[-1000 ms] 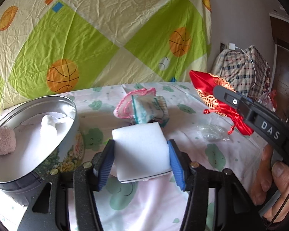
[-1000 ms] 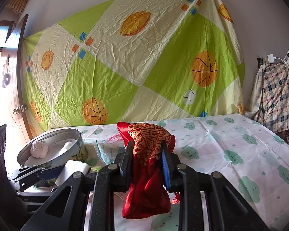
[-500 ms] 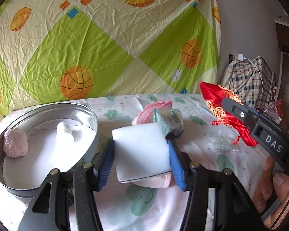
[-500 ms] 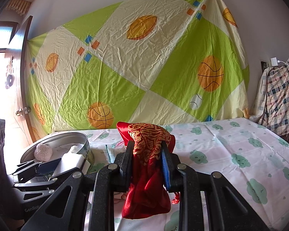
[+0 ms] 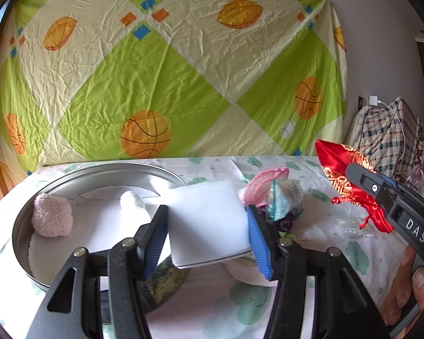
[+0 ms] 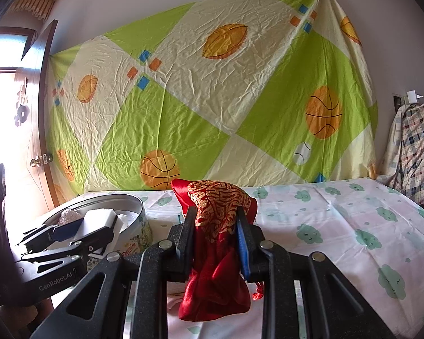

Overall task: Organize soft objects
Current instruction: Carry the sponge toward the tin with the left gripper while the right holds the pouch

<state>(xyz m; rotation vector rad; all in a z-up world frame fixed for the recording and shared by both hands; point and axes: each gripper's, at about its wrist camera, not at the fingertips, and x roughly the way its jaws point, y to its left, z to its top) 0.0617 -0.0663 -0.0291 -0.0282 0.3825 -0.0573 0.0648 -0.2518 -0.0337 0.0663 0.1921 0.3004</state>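
Left fingers [image 5: 207, 227]: clenched on my white rectangular foam sponge [image 5: 207, 220], pinched between the blue ribbed pads [image 5: 257, 243].
Sponge position: held at the 3 o'clock rim of the round silver metal tin [image 5: 22, 220], partly over its edge.
Tin contents: a fuzzy pink ball [image 5: 52, 219] at 9 o'clock and a small white soft lump [image 5: 131, 200] near 12 o'clock, both on white lining.
Right fingers [image 6: 216, 236]: gripping my red satin pouch with gold embroidery [image 6: 217, 254], which hangs down between them, above the surface.
Surface: white sheet with green cloud print [image 6: 339, 226].
Pile: pink-trimmed fabric and a clear plastic bag [image 5: 274, 195], lying just right of the sponge.
Backdrop: green-and-cream basketball-print sheet [image 6: 212, 99] on the wall.
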